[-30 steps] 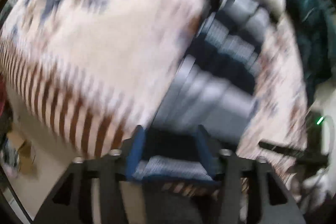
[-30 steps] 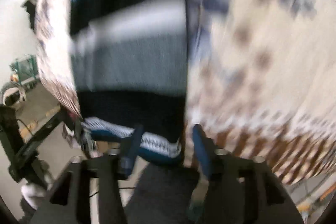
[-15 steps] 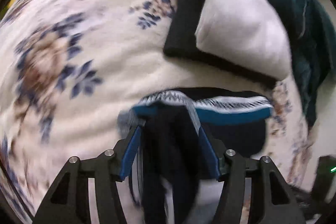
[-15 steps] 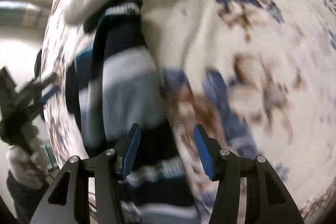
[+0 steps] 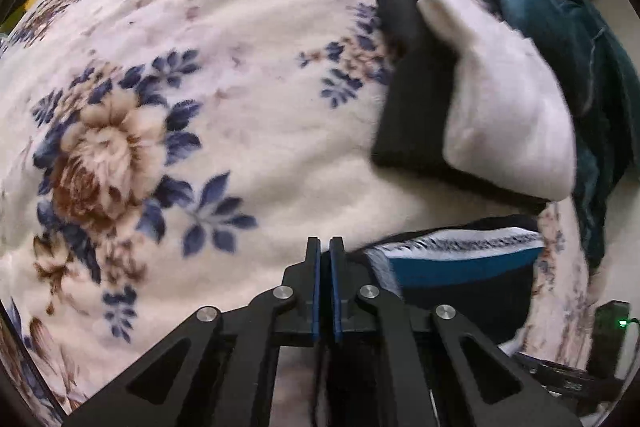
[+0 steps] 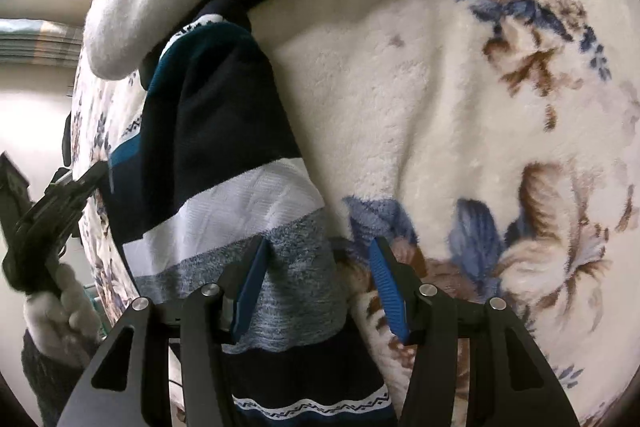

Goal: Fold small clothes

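Observation:
A striped sweater (image 6: 224,163) in navy, white, grey and teal lies folded on the floral blanket (image 6: 460,115). In the left wrist view its edge (image 5: 460,259) lies just right of my left gripper (image 5: 324,267), which is shut with nothing between its pads. My right gripper (image 6: 316,283) is open, its jaws low over the sweater's right edge, holding nothing. The left gripper and gloved hand (image 6: 48,227) show at the far left of the right wrist view.
A folded white garment (image 5: 504,99) lies on a folded black one (image 5: 416,99) beyond the sweater. Dark teal clothes (image 5: 580,67) are heaped at the far right. The blanket's edge (image 5: 560,299) drops off at the right.
Both grippers carried the sweater's edge over and laid it on the blanket. The left gripper let go and shut empty; the right one stays open over the folded cloth.

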Tool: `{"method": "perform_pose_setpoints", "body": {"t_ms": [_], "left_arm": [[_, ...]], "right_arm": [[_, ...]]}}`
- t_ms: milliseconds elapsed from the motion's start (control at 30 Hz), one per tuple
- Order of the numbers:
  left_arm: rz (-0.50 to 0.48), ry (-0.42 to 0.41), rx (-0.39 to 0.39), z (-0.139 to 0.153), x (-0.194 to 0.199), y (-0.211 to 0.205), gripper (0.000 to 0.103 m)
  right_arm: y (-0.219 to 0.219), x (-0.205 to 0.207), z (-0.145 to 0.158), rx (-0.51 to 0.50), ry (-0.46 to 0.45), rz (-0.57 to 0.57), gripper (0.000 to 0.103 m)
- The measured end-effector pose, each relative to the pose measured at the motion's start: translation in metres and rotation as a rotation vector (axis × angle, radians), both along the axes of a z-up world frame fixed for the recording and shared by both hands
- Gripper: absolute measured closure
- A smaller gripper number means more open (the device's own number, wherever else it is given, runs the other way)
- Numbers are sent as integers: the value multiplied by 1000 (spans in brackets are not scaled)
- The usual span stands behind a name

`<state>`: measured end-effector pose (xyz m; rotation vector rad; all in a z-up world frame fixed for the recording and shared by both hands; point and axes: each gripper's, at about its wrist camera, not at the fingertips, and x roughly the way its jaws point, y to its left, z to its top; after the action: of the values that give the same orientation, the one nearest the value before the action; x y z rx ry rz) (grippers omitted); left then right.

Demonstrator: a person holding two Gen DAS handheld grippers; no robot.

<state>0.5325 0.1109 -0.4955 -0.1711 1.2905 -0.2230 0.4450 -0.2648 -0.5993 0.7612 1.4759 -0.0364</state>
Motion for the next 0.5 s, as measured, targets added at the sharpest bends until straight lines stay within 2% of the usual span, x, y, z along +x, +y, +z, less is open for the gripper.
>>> {"method": "perform_pose_setpoints", "body": {"t_ms": [67, 133, 167, 200, 233, 267, 300, 333, 367, 400, 467, 500], "left_arm": [[29, -1, 25, -7, 8, 8, 103], [70, 28, -20, -8, 13, 21, 103], [84, 36, -77, -2, 12, 27, 103], [81, 51, -179, 4, 8, 30, 102], [76, 64, -241, 10, 2, 31, 101], [72, 70, -264, 14, -5, 30, 93], [58, 73, -295, 19, -14, 26, 77], [40, 83, -315, 21, -21, 22, 67], [27, 97, -314, 20, -24, 17, 47], [1, 117, -294, 14, -28, 7, 44], [-27, 135, -230, 2, -28, -8, 47], [-25, 124, -196, -2, -29, -12, 67]], "right_arm": [[3, 4, -3, 2, 8, 8, 48], [6, 5, -6, 18, 19, 19, 48], [8, 7, -10, 31, 23, 20, 50], [9, 7, -9, 33, 13, 18, 71], [11, 8, -6, 14, -7, 30, 80], [14, 10, -4, -15, -14, 43, 82], [16, 10, -1, -38, -25, 46, 84], [16, 7, 1, -45, -33, 40, 85], [17, 5, 2, -57, -39, 29, 86], [17, 4, 3, -65, -39, 22, 86], [20, 2, 4, -53, -34, 15, 85], [20, 4, 3, -26, -17, 0, 82]]}}
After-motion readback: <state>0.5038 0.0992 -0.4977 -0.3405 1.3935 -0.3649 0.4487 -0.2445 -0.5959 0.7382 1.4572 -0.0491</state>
